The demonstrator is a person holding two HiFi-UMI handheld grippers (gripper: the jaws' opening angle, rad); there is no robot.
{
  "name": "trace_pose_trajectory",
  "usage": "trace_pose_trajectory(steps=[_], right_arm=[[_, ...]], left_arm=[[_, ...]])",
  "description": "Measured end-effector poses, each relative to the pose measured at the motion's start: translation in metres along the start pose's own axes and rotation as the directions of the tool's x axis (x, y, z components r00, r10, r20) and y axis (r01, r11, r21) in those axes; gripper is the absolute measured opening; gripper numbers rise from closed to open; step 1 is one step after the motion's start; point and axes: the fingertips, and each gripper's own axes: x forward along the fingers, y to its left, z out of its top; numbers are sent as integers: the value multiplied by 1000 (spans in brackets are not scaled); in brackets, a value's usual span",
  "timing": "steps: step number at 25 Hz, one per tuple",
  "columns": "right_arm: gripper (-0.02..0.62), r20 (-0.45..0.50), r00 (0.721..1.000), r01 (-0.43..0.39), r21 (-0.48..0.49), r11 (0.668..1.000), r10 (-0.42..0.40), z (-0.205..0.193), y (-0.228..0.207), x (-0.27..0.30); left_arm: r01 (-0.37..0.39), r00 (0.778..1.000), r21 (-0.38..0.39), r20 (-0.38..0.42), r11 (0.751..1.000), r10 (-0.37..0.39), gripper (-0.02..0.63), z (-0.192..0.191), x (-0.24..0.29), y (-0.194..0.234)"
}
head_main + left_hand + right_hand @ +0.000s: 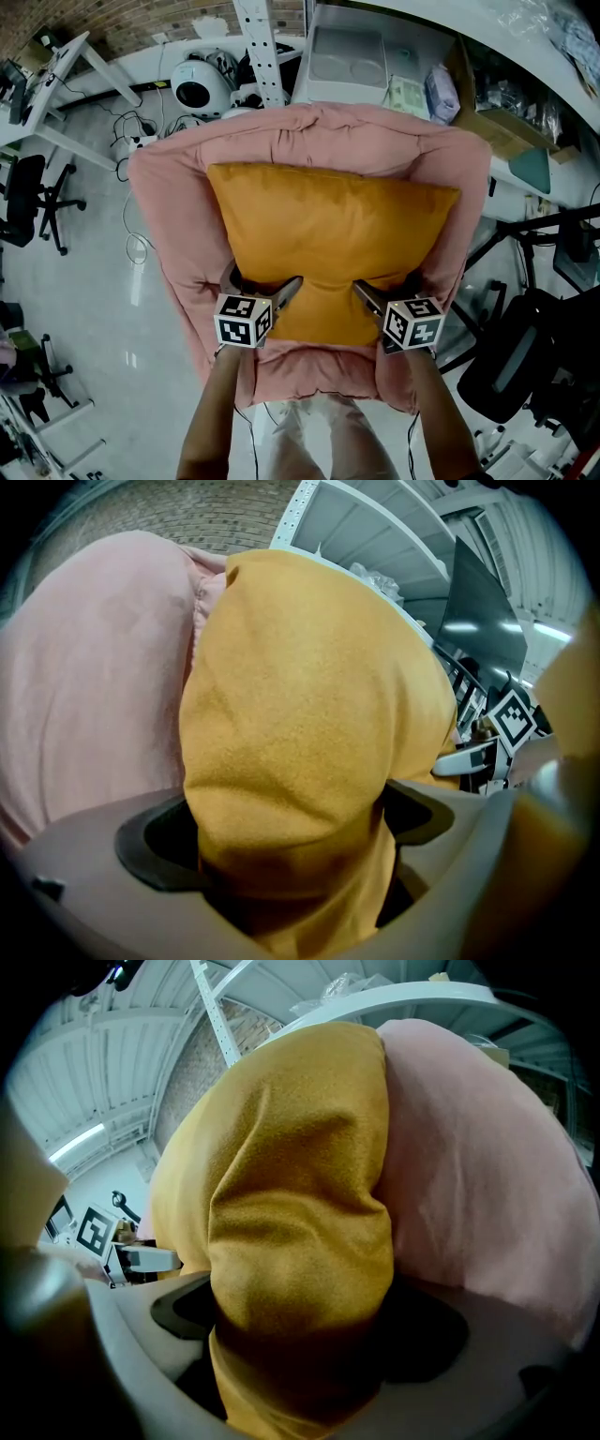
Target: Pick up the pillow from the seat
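An orange pillow [333,234] lies on the pink padded seat [169,216], its near edge toward me. My left gripper [265,286] is shut on the pillow's near left edge, and orange fabric [300,789] bulges up between its jaws. At the near right edge my right gripper [386,289] is likewise shut on the pillow, a fold of the same cloth [300,1269] pinched in it. Pink cushion [94,686] rises beside the pillow in the left gripper view, and the cushion [478,1166] shows on the other side in the right gripper view.
White shelving and a box [375,56] stand behind the seat. A round white device [199,86] with cables sits on the floor at the back left. Black office chairs [33,202] stand left, and another chair [511,361] is at the near right.
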Motion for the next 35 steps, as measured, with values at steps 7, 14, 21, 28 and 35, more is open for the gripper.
trace_pose_trajectory(steps=[7, 14, 21, 28, 35], right_arm=[[489, -50, 999, -17, 5, 1000, 17, -2, 6, 1], [377, -79, 997, 5, -14, 1000, -6, -4, 13, 3], [311, -84, 996, 6, -34, 999, -9, -5, 20, 6], [211, -90, 996, 8, -68, 998, -14, -6, 28, 10], [164, -92, 996, -3, -77, 997, -4, -7, 33, 11]], left_arm=[[10, 1000, 0, -25, 1000, -10, 566, 0, 0, -4], [6, 999, 11, -46, 1000, -5, 437, -2, -2, -13], [17, 997, 1, -70, 1000, -17, 323, -3, -4, -20], [12, 997, 15, -82, 1000, -11, 232, -5, 0, -26], [15, 996, 7, -83, 1000, -14, 207, -6, -1, -28]])
